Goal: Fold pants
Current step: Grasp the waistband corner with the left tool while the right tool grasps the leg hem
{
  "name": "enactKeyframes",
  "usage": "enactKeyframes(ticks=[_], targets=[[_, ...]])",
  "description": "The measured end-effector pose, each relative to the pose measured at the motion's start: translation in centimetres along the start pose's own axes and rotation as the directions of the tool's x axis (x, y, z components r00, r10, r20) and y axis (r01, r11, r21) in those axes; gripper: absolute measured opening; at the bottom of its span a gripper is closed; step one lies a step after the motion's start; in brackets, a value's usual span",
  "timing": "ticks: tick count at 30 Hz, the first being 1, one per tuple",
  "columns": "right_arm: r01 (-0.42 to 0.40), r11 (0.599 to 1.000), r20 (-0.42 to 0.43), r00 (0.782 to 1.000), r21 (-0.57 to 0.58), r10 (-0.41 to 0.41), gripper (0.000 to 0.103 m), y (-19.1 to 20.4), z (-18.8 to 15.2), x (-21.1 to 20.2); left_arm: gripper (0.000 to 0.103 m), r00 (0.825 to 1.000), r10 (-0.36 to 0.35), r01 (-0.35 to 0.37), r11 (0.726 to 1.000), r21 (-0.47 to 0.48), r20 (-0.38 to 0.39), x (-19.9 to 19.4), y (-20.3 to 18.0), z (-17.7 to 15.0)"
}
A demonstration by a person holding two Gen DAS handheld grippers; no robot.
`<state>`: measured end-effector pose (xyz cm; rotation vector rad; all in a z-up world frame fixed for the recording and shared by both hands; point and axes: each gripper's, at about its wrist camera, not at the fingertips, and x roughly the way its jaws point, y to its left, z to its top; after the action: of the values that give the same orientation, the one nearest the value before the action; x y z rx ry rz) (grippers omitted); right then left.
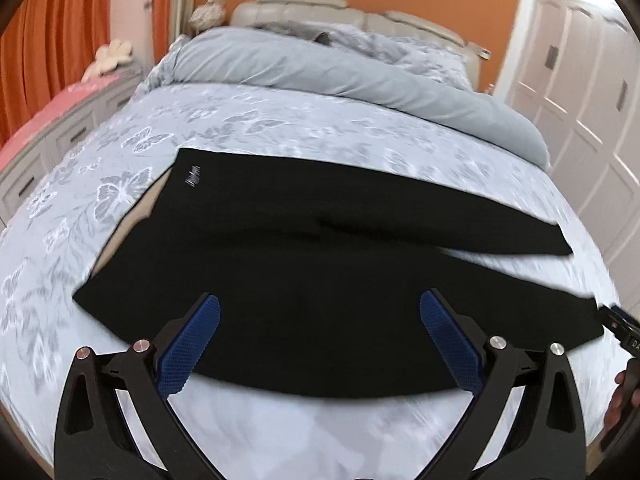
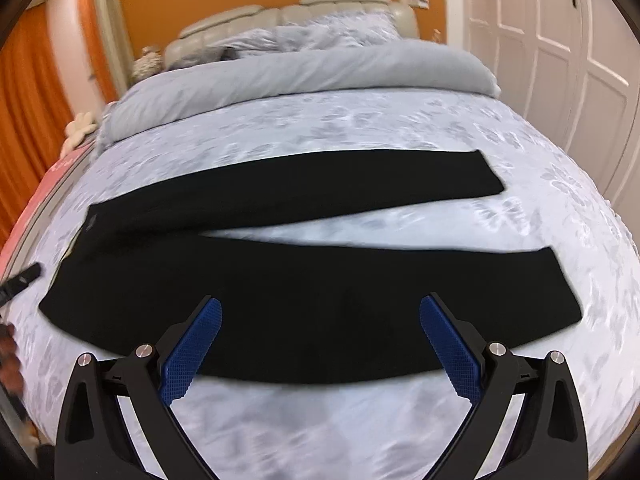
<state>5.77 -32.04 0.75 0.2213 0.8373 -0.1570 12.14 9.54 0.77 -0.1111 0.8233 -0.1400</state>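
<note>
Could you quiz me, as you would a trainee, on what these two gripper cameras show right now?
1. True or false: the black fabric pants lie spread flat on the pale blue butterfly-print bedspread, legs apart.
2. Which grippers are open? A) left gripper only B) right gripper only C) both
3. Fill in: the wall behind the padded beige headboard is ____.

Key: 1 true; 2 C; 3 orange.
</note>
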Motion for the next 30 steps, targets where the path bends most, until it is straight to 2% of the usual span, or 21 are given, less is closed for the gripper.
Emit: enactKeyframes(ticks=[3, 6, 10, 12, 14, 16, 18, 21, 24, 25, 26, 28, 29, 30], targets=[[0.062, 0.996, -0.037, 0.998, 0.066, -0.060, 0.098, -6.4, 3.4, 3.6, 0.098, 0.998, 0.060, -0.061, 0.996, -0.059, -0.030, 3.8, 3.8, 4.9], [0.130, 0.975, -0.071, 0.990, 0.179, -0.119, 0.098, -13.3, 6.8, 7.9, 0.098, 0.993, 0.102, -0.109, 0.987, -0.119, -0.064, 8.4, 7.4, 9.0], [0.148, 0.935, -0.086, 0.988, 0.321, -0.127, 0.098, -19.5, 9.9, 12.4, 0.098, 0.975, 0.198, -0.212, 0.965, -0.157, -0.103, 14.7, 11.0, 12.8], [0.142, 0.917, -0.091, 0.989, 0.372, -0.116, 0.098, -21.7, 11.6, 15.0, 0.098, 0.969, 0.195, -0.219, 0.961, -0.169, -0.150, 18.3, 12.8, 14.0], [0.139, 0.911, -0.103, 0.989, 0.389, -0.107, 0.098, -22.9, 13.1, 17.4, 0.098, 0.961, 0.186, -0.223, 0.959, -0.177, -0.203, 21.9, 14.2, 14.7], [0.142, 0.912, -0.124, 0.987, 0.385, -0.101, 0.098, -23.6, 14.4, 19.9, 0.098, 0.950, 0.215, -0.258, 0.949, -0.182, -0.224, 24.0, 15.0, 15.0], [0.162, 0.913, -0.140, 0.983, 0.373, -0.117, 0.098, -23.7, 15.4, 22.0, 0.098, 0.943, 0.210, -0.266, 0.941, -0.209, -0.257, 26.2, 16.0, 14.9], [0.185, 0.918, -0.165, 0.977, 0.352, -0.134, 0.098, -24.1, 16.6, 25.0, 0.098, 0.945, 0.252, -0.292, 0.937, -0.192, -0.210, 27.3, 15.7, 15.3], [0.202, 0.913, -0.171, 0.974, 0.354, -0.149, 0.097, -24.5, 16.8, 26.5, 0.096, 0.941, 0.269, -0.303, 0.939, -0.162, -0.204, 28.2, 15.3, 15.8], [0.202, 0.915, -0.139, 0.977, 0.348, -0.163, 0.087, -24.1, 16.7, 26.5, 0.076, 0.945, 0.270, -0.299, 0.942, -0.153, -0.182, 28.1, 15.0, 16.0], [0.188, 0.924, -0.109, 0.981, 0.333, -0.160, 0.073, -23.7, 16.6, 26.3, 0.039, 0.948, 0.268, -0.294, 0.944, -0.152, -0.170, 28.0, 14.8, 16.1], [0.210, 0.939, -0.113, 0.976, 0.272, -0.185, 0.026, -22.7, 16.6, 26.5, 0.016, 0.963, 0.204, -0.237, 0.953, -0.190, -0.175, 27.8, 14.9, 16.7], [0.194, 0.946, -0.103, 0.980, 0.260, -0.172, 0.013, -22.6, 16.6, 26.1, 0.012, 0.967, 0.200, -0.229, 0.954, -0.195, -0.160, 27.1, 14.8, 16.9], [0.155, 0.950, -0.084, 0.987, 0.271, -0.138, 0.011, -22.6, 16.7, 25.3, 0.011, 0.969, 0.201, -0.227, 0.955, -0.193, -0.145, 26.6, 14.7, 17.2]])
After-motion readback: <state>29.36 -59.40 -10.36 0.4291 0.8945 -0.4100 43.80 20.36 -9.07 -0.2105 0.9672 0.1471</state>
